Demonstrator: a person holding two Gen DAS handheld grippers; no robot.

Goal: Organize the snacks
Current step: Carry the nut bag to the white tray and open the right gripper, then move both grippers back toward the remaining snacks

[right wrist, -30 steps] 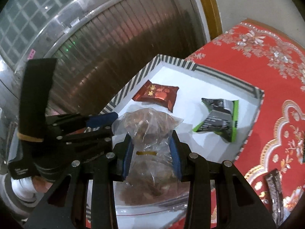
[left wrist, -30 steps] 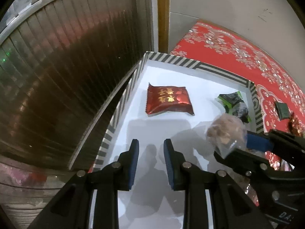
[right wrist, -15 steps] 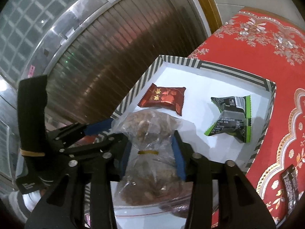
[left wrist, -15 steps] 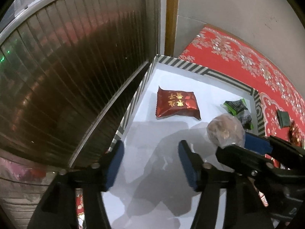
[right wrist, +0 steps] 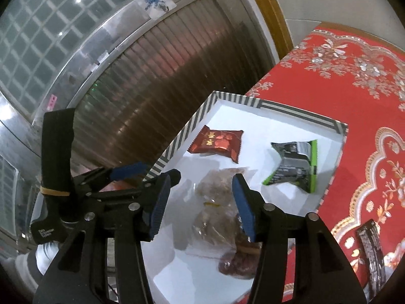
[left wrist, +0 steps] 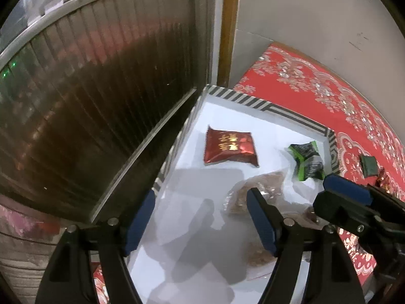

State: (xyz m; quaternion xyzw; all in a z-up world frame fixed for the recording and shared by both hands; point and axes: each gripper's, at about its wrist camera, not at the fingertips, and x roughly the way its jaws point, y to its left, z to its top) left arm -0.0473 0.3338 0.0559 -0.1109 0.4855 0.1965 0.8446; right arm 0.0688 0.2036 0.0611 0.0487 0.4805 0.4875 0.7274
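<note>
The clear bag of nuts [right wrist: 217, 202] lies on the white floor of the striped tray [right wrist: 298, 111] beside the red packet [right wrist: 217, 141] — sorted together. The right gripper [right wrist: 202, 202] straddles it, spread wide, holding nothing; the left gripper [left wrist: 200, 223] gapes empty too.

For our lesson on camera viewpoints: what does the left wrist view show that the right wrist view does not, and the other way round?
Only the left wrist view shows the small dark green packet lying on the red tablecloth outside the tray.

Only the right wrist view shows the glass-block wall and the dark chocolate-bar wrapper on the cloth.

Both show the striped-rim white tray holding the red snack packet, the green-and-black packet and the clear bag of brown snacks, with the left gripper and right gripper open.
</note>
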